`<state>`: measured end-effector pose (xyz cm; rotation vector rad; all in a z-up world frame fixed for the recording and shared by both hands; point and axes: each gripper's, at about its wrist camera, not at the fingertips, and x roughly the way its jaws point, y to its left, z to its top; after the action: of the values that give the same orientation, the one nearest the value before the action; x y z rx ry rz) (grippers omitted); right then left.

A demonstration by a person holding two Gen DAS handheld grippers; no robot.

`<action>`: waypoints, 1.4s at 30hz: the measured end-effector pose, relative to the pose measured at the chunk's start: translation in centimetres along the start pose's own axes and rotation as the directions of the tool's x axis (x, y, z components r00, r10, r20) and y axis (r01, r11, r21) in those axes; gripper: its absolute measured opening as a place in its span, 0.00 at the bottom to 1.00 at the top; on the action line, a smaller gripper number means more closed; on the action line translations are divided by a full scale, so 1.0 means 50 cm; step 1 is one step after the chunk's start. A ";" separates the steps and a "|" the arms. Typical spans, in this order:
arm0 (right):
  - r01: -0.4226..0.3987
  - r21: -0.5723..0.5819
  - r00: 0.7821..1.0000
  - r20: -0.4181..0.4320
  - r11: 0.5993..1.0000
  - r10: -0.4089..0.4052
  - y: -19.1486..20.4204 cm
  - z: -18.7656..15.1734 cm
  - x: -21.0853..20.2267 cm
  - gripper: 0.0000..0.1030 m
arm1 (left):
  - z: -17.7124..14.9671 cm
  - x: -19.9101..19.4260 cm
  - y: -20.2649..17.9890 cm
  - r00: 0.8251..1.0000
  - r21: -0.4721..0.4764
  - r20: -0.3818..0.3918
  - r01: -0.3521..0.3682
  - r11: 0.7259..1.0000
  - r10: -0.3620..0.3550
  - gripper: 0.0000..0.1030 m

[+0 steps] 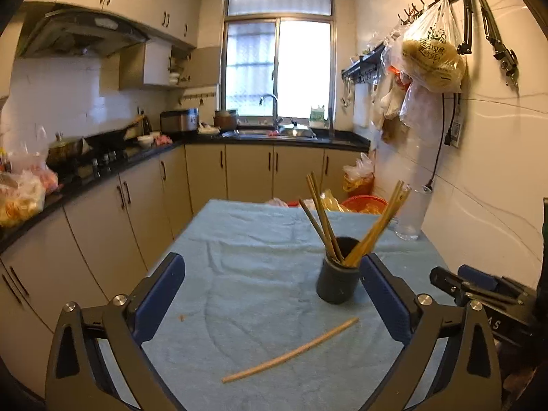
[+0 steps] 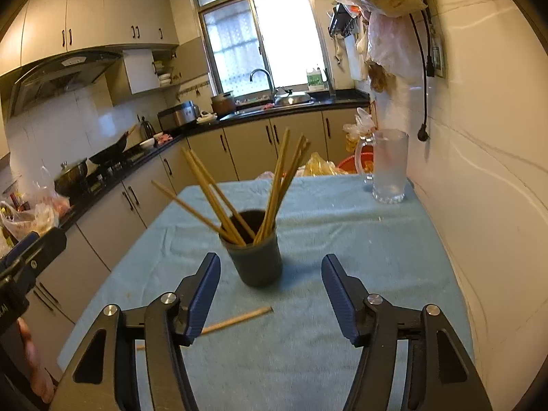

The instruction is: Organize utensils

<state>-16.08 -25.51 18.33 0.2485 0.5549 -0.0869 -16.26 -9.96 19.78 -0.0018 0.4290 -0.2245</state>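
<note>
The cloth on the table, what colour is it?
The cloth is light blue; the right wrist view shows it best.

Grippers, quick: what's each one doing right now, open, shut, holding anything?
Left gripper: open wide, holding nothing; loose chopstick lies on the cloth below.
Right gripper: open, holding nothing.

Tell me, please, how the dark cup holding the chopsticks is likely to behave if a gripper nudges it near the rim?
The dark cup looks narrow and fairly tall, so it may tip rather than slide. The chopsticks lean far out above the rim, probably making it top-heavy. The wrinkled blue towel beneath it could catch the base.
</note>
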 end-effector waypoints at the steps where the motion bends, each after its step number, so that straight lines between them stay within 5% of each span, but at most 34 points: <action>1: 0.000 0.009 1.000 -0.004 1.000 0.000 -0.002 -0.007 -0.005 0.65 | -0.004 0.001 0.000 1.000 -0.002 -0.015 0.003 1.000 -0.003 0.98; 23: 0.024 0.035 1.000 0.010 0.999 -0.024 0.030 -0.068 -0.105 0.72 | -0.060 -0.074 -0.009 0.996 0.036 -0.029 -0.082 0.996 0.083 0.99; 42: 0.105 0.024 0.992 0.074 0.994 -0.106 0.045 -0.091 -0.142 0.78 | -0.098 -0.059 -0.017 0.990 0.038 -0.140 -0.019 0.999 0.024 0.99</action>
<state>-24.08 -22.06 18.85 0.2340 0.4919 -0.2039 -21.08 -9.95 16.60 0.0544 0.5651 -0.2119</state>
